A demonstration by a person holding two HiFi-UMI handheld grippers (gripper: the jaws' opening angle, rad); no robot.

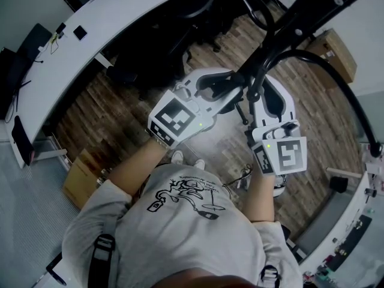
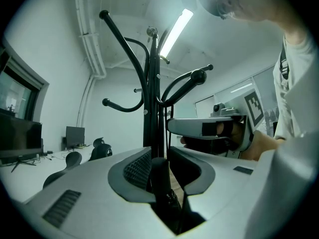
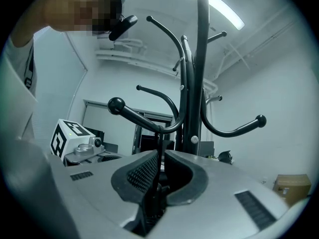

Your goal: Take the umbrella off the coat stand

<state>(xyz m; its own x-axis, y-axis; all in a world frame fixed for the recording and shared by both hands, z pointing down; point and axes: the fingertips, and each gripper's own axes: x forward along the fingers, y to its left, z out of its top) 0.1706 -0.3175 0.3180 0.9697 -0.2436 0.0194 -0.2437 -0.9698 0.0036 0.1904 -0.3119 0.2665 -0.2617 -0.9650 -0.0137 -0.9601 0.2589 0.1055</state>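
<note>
The coat stand (image 2: 152, 83) is glossy black, and so is the umbrella (image 2: 160, 180) between the jaws of the left gripper (image 2: 162, 156). That gripper's shell is pale grey-white with dark grey pads (image 2: 137, 168) carrying a fine grid texture, and the right gripper (image 3: 162, 156) is coloured the same. Each marker cube (image 1: 175, 119) is white with black square patterns, the floor (image 1: 120, 101) is brown wood planking, the desk (image 1: 120, 17) is white, and the person's shirt (image 1: 180, 227) is light grey with a black line drawing.

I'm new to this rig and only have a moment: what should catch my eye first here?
The black coat stand with curved, ball-tipped hooks rises straight ahead of both tools. The left tool is shut on a dark rod, seemingly the umbrella, beside the pole. The right tool pinches a thin strap hanging from one of those hooks.
</note>
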